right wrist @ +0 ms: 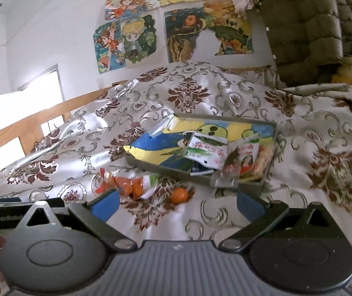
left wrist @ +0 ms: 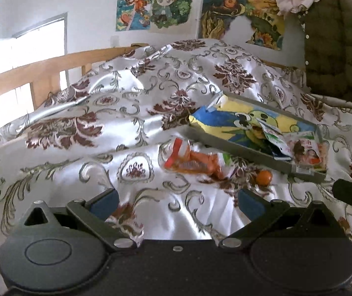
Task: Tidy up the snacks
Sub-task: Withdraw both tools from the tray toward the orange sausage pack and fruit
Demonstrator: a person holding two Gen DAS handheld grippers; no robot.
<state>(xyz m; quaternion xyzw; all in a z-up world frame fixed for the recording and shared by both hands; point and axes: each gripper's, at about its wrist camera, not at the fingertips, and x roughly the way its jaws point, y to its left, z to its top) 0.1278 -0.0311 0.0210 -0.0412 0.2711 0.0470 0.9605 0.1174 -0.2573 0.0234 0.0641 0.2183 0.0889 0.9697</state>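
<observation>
Left gripper (left wrist: 176, 203): jaws wide apart, empty | Right gripper (right wrist: 177, 206): jaws wide apart, empty | "CenRobot" lettering (right wrist: 9, 218) partly legible | snack packet (right wrist: 206, 153) print in tray (right wrist: 166, 170): illegible

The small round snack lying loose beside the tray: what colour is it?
Orange. The round snack shows best in the right wrist view.

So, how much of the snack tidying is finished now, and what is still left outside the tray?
Done: a few snack packets, green-and-white and red-and-white, lie in the shallow grey tray with the painted bottom. In hand: nothing; the left gripper and right gripper are both open and empty. Left: the clear bag of orange snacks and the small round orange ball lie on the patterned satin bedcover, outside the tray.
</observation>
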